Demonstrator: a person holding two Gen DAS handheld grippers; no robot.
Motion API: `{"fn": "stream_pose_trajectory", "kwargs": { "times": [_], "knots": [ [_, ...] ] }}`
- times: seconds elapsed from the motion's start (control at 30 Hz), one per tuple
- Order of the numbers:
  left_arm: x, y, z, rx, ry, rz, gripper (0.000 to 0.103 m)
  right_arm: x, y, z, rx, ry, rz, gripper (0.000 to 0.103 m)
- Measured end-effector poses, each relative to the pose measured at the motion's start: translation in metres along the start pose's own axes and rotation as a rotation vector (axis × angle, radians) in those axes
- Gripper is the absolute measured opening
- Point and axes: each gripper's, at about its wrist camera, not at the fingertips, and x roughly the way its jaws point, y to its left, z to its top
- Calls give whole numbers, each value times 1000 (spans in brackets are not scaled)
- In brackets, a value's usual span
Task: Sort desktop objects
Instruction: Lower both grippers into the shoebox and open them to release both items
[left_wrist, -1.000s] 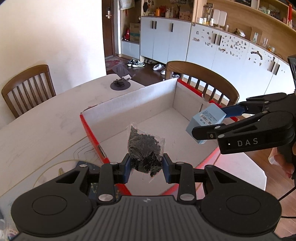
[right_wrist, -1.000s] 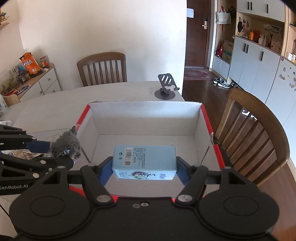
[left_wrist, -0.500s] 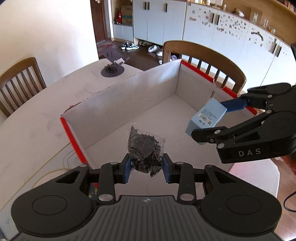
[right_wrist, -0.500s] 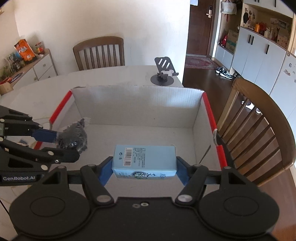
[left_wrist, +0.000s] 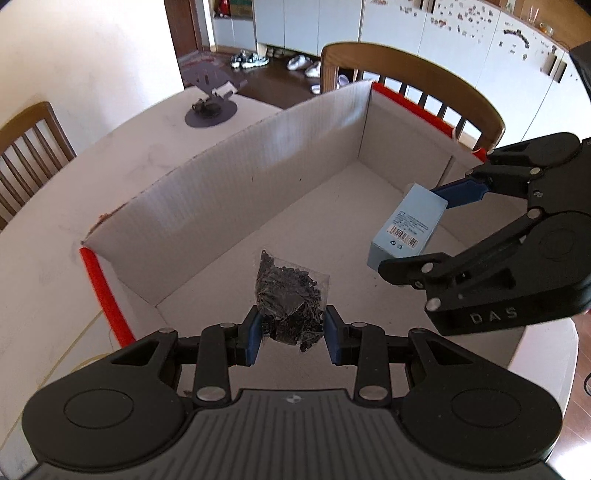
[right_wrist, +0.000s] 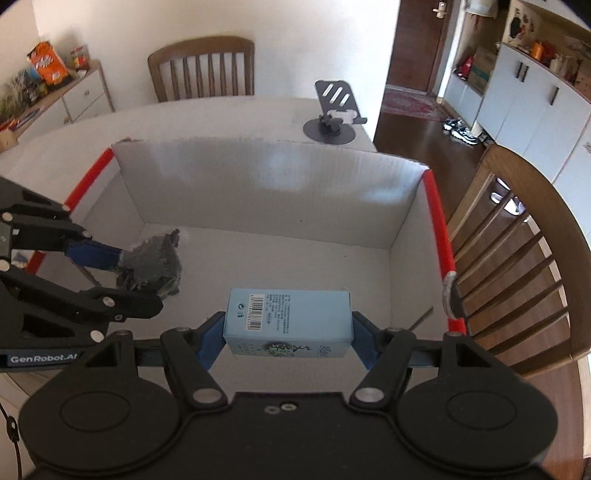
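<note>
Both grippers hang over the open cardboard box (right_wrist: 273, 184), each loaded, which looks to me like the last step before letting go. The left gripper (left_wrist: 291, 330) is closed on a small clear bag of black bits (left_wrist: 290, 295), pinched at its lower end so the rest stands up above the pads, held above the box floor near the left wall. The right gripper (right_wrist: 288, 332) is clamped across the ends of a pale blue carton (right_wrist: 288, 319), barcode face up and lying level, so it can probably be set down flat on the right side; I cannot tell how far it is off the floor. The box has red-edged walls and a bare floor, and sits on a pale table (right_wrist: 221, 114) beside a dark phone stand (right_wrist: 332, 118). Wooden chairs (right_wrist: 201, 66) ring the table, with white cabinets (left_wrist: 424, 44) beyond.
</note>
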Motion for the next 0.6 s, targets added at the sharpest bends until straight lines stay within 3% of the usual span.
{"fn": "stream_pose_trajectory", "kwargs": {
  "times": [0.6],
  "knots": [
    [36, 7, 9, 1, 162, -69, 34, 38, 0, 14, -109, 201, 38, 69]
  ]
}}
